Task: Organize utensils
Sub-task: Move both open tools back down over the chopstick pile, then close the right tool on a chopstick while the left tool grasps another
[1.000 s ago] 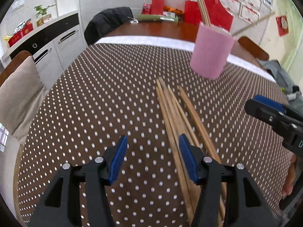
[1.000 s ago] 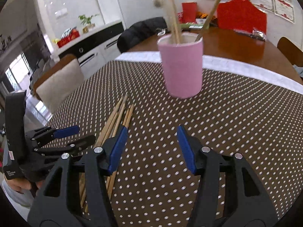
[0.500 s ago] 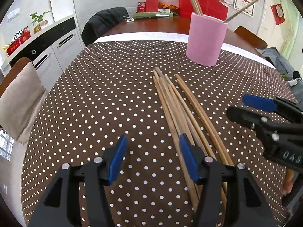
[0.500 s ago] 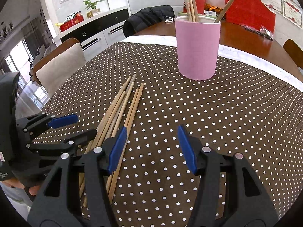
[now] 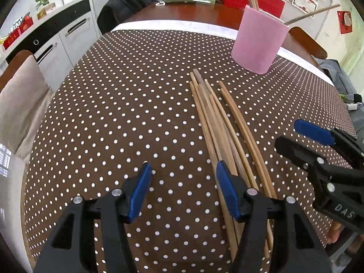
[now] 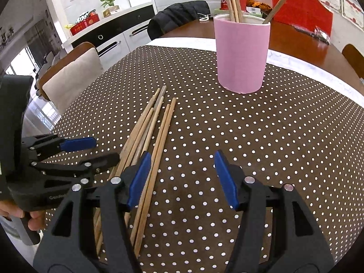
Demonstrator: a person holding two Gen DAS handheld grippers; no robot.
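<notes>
A brown dotted tablecloth (image 5: 113, 118) was seen spread over the table. A pink cup (image 6: 242, 54) holding a few chopsticks stood upright at its far side. Loose wooden chopsticks (image 5: 218, 122) lay bundled nearer. The left gripper (image 5: 182, 188) and right gripper (image 6: 180, 175) were held spread above the cloth, nothing gripped.

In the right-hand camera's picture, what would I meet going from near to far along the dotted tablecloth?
Right gripper, jaws open and empty → loose chopsticks lying on the dotted tablecloth → pink cup holding more chopsticks → bare wooden table → red bag by the wall.
</notes>
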